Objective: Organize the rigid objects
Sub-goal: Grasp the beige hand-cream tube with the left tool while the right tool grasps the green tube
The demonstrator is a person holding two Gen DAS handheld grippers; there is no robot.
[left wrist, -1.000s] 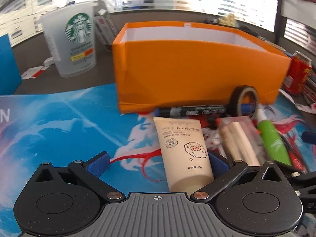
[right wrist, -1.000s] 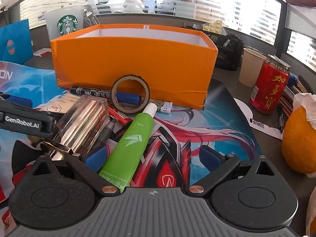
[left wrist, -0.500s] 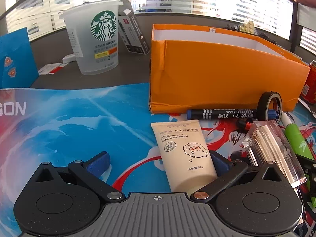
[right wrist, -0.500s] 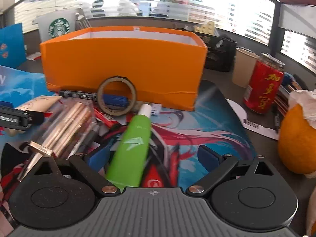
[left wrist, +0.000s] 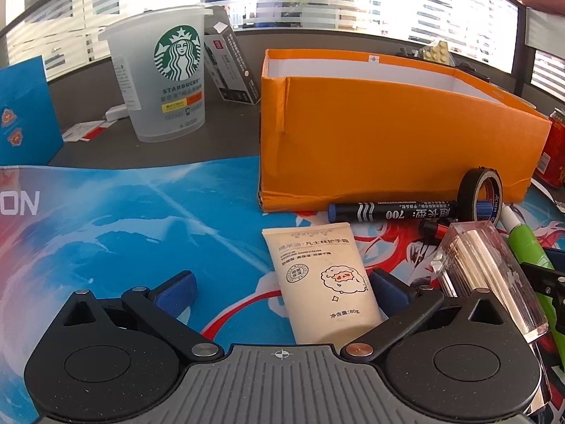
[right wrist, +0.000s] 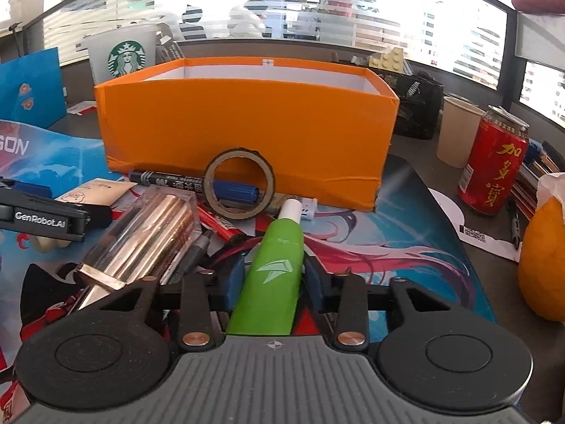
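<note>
My right gripper (right wrist: 274,275) is closing on a green tube with a white cap (right wrist: 279,265), and its blue pads touch both sides of the tube. My left gripper (left wrist: 282,289) stands open over the mat, with a cream hand-cream tube (left wrist: 317,275) lying between its fingers, close to the right one. Behind them stands an open orange box (left wrist: 388,134) (right wrist: 247,130). In front of the box lie a black marker (left wrist: 392,211), a tape roll (right wrist: 240,185) on edge and a clear case holding a rose-gold stick (right wrist: 148,233).
A Starbucks cup (left wrist: 162,81) and a blue card (left wrist: 24,113) stand at the back left. On the right are a red can (right wrist: 494,166), a paper cup (right wrist: 457,134), a black mesh basket (right wrist: 413,106) and an orange fruit (right wrist: 543,258). Pens lie under the clear case.
The right gripper's wide jaws have come in against the green tube. The left view has shifted slightly, so the box sits further right; the cream tube stays between the left fingers.
</note>
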